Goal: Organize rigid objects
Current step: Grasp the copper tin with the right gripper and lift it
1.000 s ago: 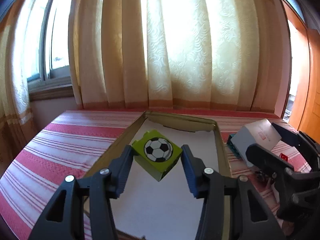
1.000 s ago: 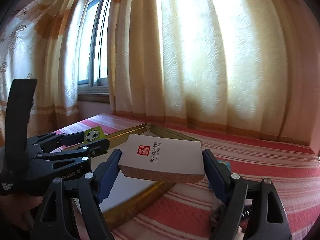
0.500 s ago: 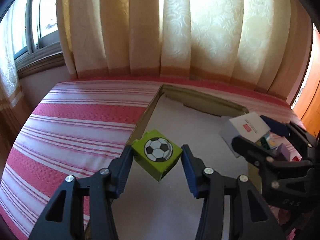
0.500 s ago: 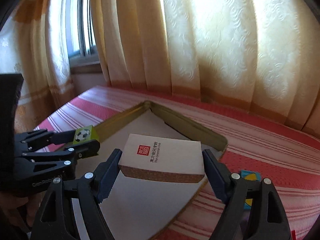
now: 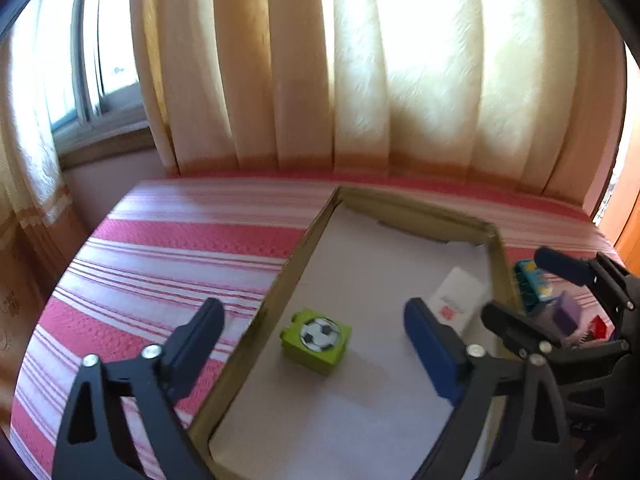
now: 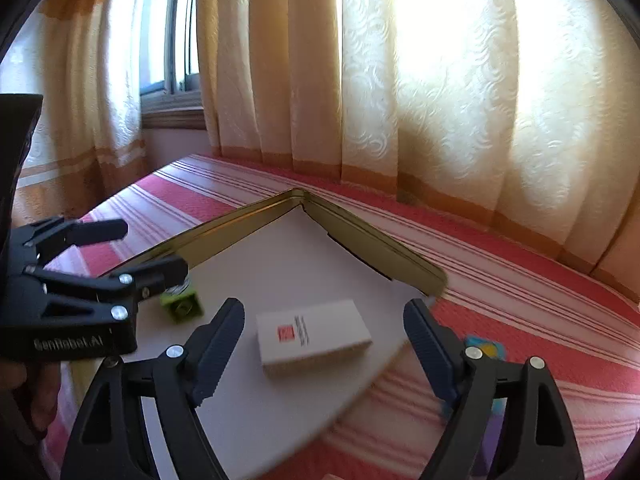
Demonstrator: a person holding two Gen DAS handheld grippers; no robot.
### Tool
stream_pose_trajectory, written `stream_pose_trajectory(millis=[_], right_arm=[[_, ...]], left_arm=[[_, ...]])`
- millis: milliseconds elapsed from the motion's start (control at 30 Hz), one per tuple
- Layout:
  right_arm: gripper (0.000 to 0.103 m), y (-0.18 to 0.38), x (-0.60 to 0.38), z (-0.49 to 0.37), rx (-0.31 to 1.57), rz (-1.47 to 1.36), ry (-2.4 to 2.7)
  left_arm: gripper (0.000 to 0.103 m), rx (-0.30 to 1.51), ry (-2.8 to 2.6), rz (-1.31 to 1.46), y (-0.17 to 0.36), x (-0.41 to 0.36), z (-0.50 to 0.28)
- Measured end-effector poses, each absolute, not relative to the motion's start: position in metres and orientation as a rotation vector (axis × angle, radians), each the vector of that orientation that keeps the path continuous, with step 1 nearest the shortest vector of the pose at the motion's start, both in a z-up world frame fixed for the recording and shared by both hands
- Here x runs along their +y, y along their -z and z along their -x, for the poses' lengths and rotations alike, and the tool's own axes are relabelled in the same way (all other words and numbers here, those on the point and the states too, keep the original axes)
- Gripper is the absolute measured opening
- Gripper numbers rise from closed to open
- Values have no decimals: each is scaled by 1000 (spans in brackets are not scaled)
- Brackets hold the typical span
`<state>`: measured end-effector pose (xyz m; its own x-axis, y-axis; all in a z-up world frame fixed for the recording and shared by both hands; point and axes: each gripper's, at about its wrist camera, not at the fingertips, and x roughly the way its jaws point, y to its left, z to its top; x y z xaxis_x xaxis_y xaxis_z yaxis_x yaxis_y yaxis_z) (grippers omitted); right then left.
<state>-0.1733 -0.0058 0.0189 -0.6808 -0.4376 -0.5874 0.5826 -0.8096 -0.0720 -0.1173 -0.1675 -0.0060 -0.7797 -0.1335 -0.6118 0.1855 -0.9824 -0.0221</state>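
A bed with a red-and-white striped cover carries everything. On it lies a shallow tray with gold-coloured walls and a pale floor, one corner pointing toward the curtains. Just beside the tray's right wall, small toys rest on the stripes: a teal block, a purple piece and something red, too blurred to name.

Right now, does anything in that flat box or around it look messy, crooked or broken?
Nothing looks broken or spilled. The green cube with a football picture and the white rectangular box with a red stamp both lie in the shallow gold-rimmed tray, each turned slightly askew to its walls. A few small colourful toys sit outside the tray on the striped cloth.
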Motion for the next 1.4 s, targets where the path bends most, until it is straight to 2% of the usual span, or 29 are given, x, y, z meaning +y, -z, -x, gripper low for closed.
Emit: stream_pose_trajectory(millis=[67, 333, 567, 900, 1000, 1233, 1300, 1367, 1400], right_arm=[[84, -23, 13, 154, 330, -730, 2437], [88, -22, 123, 71, 254, -611, 2602], [88, 1, 196, 45, 101, -761, 2758], [88, 30, 198, 52, 17, -938, 2682], [82, 33, 201, 52, -3, -949, 2684], [82, 37, 187, 66, 111, -1040, 2670], [77, 36, 185, 69, 119, -1049, 2666], [56, 36, 183, 71, 154, -1041, 2684], [52, 37, 184, 72, 159, -1045, 2686]], left_arm=[[103, 104, 2826, -853, 1, -154, 95], [103, 34, 2958, -709, 10, -80, 34], [103, -43, 3035, -720, 15, -35, 22], [103, -61, 3036, -783, 25, -18, 25], [103, -61, 3036, -796, 27, -16, 25], [103, -105, 3041, -839, 31, -4, 29], [103, -126, 3046, -844, 32, 0, 28], [103, -135, 3054, -847, 31, 2, 28], [103, -135, 3057, -850, 31, 2, 28]])
